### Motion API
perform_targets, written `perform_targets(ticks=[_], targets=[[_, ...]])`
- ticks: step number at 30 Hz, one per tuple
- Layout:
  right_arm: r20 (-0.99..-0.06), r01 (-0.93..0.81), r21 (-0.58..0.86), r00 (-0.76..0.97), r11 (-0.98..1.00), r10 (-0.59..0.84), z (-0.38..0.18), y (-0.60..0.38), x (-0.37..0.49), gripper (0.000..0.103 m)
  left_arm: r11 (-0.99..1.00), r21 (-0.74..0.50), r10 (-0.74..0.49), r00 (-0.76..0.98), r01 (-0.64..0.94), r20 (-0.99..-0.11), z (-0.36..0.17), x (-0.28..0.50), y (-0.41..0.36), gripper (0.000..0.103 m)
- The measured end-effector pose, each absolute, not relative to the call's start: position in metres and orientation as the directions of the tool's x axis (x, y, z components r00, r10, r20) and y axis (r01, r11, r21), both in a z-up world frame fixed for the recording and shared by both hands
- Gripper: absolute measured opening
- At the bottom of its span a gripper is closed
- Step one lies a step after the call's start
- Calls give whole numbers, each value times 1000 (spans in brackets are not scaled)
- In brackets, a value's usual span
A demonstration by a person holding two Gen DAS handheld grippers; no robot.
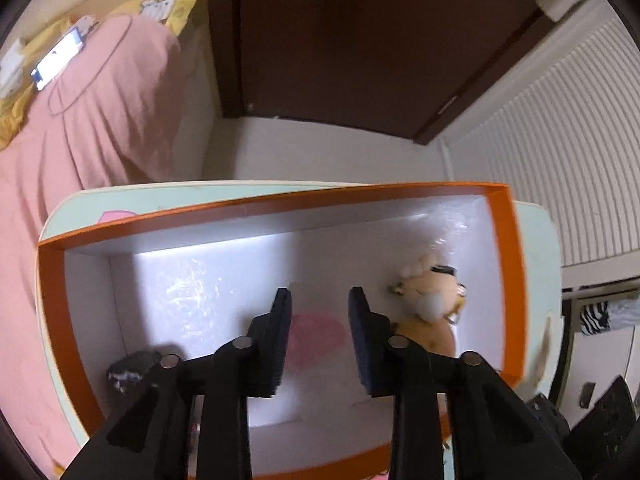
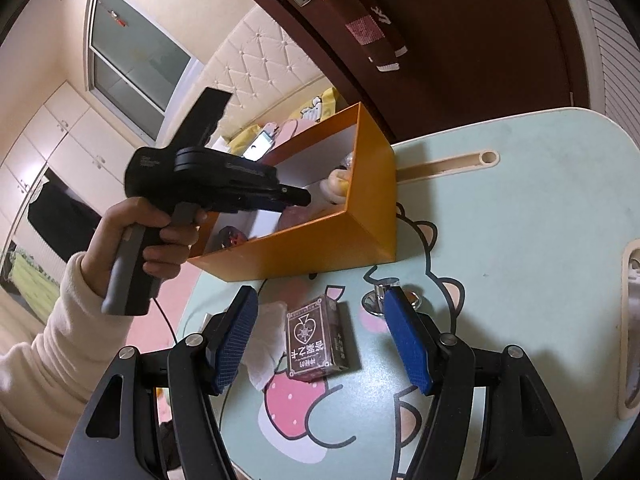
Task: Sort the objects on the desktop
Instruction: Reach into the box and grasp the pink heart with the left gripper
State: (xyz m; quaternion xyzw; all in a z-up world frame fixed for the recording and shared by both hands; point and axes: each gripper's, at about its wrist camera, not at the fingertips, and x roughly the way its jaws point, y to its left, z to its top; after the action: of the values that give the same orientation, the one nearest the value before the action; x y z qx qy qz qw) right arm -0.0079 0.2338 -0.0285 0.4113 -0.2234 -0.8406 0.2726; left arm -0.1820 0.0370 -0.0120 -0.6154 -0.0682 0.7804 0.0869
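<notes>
Claws both parted, empty: left claw inside orange box, right claw w/ room round card deck.

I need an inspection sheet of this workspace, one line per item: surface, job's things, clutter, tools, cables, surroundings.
Surface: mint cartoon-print table, a slot along its far edge.
Job's things: orange box on the table, open side up; plush toy, pink item and a dark object lie inside. Card deck, white tissue and a metal object lie on the table outside the box.
Clutter: nothing seen.
Tools: left tool open, empty, over the box; right tool open, straddling the card deck.
Cables: thin black cable hanging below the left tool.
Surroundings: pink-covered bed with a phone; dark brown door.
</notes>
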Motion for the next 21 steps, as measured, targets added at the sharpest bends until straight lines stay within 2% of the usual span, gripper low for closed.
perform_targets(ticks=[2,3,7,10,16,21], targets=[[-569,275,599,-515,-752,-642,-28,234,-7,66,-978,-200,210,-230,-66,-950,-9,-176,38,60],[-569,274,601,-513,-751,-642,-28,234,-8,66,-978,-193,205,-232,-73,-951,-8,-173,39,62],[-569,274,604,-509,-748,-646,-29,233,-10,66,-985,-147,162,-211,-89,-964,-16,-165,41,61],[-569,274,605,-509,-748,-646,-29,232,-10,66,-989,-112,130,-214,-96,-968,-24,-167,40,36],[-571,270,604,-511,-750,-643,-29,233,-11,66,-985,-132,154,-227,-111,-962,-18,-166,36,36],[-572,273,597,-514,-754,-639,-27,233,-10,66,-977,-165,203,-331,-138,-921,28,-147,29,36]])
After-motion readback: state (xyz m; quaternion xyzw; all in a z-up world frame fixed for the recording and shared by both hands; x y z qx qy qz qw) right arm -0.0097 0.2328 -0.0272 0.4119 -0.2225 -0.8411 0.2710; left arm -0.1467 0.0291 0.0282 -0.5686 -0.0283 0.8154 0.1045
